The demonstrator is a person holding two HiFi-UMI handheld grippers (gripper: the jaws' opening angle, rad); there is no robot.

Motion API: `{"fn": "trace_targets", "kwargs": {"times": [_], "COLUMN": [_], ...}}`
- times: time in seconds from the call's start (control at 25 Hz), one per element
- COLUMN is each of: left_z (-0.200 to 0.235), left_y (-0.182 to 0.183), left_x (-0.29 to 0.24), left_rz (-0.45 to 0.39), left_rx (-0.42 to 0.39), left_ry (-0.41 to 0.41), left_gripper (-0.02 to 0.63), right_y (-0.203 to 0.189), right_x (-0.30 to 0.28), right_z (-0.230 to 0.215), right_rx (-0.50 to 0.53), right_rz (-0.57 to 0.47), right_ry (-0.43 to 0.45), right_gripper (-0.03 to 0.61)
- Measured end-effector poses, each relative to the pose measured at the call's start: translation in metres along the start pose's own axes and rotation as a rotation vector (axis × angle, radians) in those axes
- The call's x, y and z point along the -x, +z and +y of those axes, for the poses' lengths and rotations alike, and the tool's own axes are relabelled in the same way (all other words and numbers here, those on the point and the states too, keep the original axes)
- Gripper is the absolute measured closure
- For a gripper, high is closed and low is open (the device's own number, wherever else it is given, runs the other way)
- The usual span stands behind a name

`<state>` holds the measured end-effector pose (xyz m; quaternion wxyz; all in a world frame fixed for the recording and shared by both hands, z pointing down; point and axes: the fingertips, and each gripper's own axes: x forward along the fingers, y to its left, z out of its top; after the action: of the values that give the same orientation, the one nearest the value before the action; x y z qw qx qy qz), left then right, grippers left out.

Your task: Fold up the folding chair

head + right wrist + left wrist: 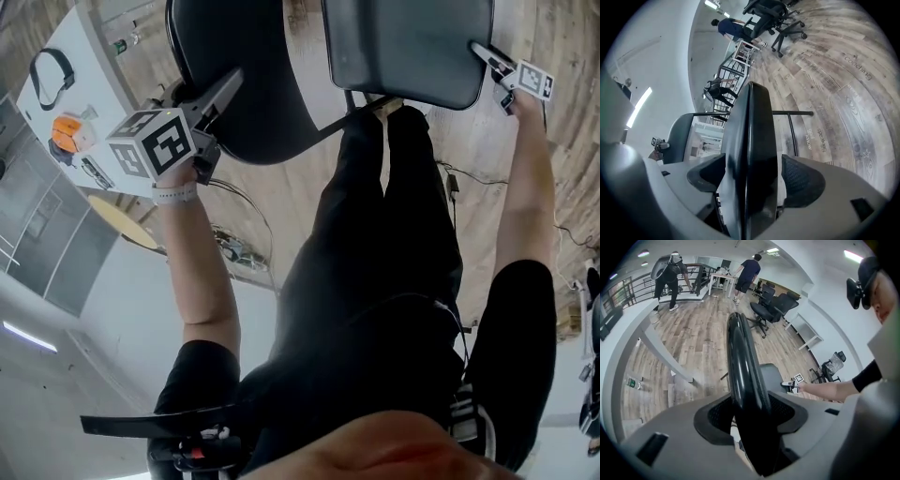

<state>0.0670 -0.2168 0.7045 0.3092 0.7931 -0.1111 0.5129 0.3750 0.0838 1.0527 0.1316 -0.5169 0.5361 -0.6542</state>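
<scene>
Because the folding chair (281, 112) looks rigid, hard-shelled and smooth, likely with some weight, I judge its panel rims the place to hold; its backrest (743, 371) rim sits clamped between the pads of the left tool (225, 94); its seat (754, 140) edge stands inside the right tool (487, 58), whose jaws are spread, one pad clear.
</scene>
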Motion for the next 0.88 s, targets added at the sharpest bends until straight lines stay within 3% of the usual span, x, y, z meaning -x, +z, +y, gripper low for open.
{"fn": "trace_targets", "kwargs": {"times": [0.12,0.16,0.28,0.6,0.72,0.88], "left_z": [-0.005,-0.007,-0.007,-0.006,-0.007,-0.010], "left_y": [0.000,-0.001,-0.001,-0.007,-0.008,0.000], "left_x": [0.002,0.004,0.012,0.011,0.020,0.043], "left_rz": [0.030,0.033,0.028,0.049,0.045,0.033], "left_rx": [-0.017,-0.014,0.010,0.040,0.040,0.026], "left_ry": [-0.014,-0.023,-0.042,-0.044,-0.043,-0.027], "left_gripper": [0.467,0.511,0.529,0.543,0.546,0.551], "right_y": [-0.005,-0.005,-0.007,-0.016,-0.015,-0.011], "right_x": [-0.008,-0.011,-0.018,-0.014,-0.014,-0.013], "right_z": [0.001,0.007,0.032,0.023,0.023,0.054], "right_rx": [-0.007,-0.022,-0.117,-0.179,-0.086,-0.048], "right_rz": [0.032,0.029,0.006,0.037,0.054,0.073], "right_ry": [0.041,0.078,0.224,0.242,0.236,0.266], "right_gripper": [0.233,0.233,0.235,0.278,0.286,0.301]}}
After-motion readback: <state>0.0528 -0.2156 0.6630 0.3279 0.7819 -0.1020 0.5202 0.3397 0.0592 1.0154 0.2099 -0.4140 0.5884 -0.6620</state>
